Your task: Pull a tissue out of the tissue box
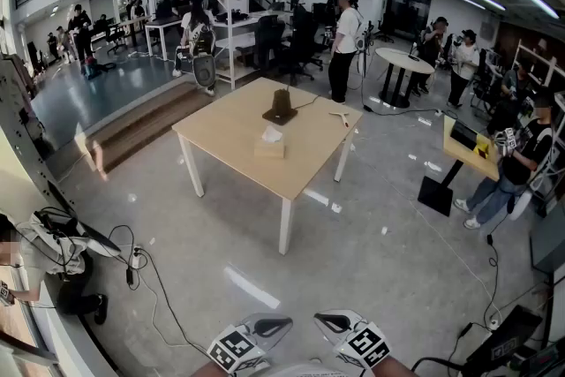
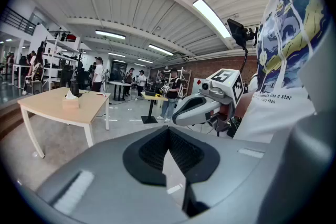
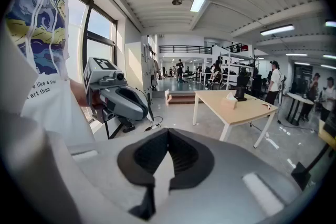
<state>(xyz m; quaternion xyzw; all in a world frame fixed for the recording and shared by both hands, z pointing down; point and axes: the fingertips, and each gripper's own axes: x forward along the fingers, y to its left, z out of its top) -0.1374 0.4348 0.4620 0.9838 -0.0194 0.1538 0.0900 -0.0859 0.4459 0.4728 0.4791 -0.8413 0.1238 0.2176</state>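
Observation:
The tissue box (image 1: 270,147) is tan, with a white tissue (image 1: 272,134) sticking out of its top. It sits on the light wooden table (image 1: 221,132) across the floor, far from me. The box also shows small in the left gripper view (image 2: 70,103) and in the right gripper view (image 3: 230,102). My left gripper (image 1: 267,327) and right gripper (image 1: 334,323) are side by side close to my body at the bottom edge of the head view. Both are shut with nothing between the pads. Each one also appears in the other's view: left gripper (image 3: 124,103), right gripper (image 2: 196,109).
A black stand (image 1: 281,107) and a small white item (image 1: 342,115) lie on the table too. Several people stand around the hall. A round white table (image 1: 403,61) and a yellow desk (image 1: 468,151) are to the right; cables (image 1: 146,265) trail over the grey floor at the left.

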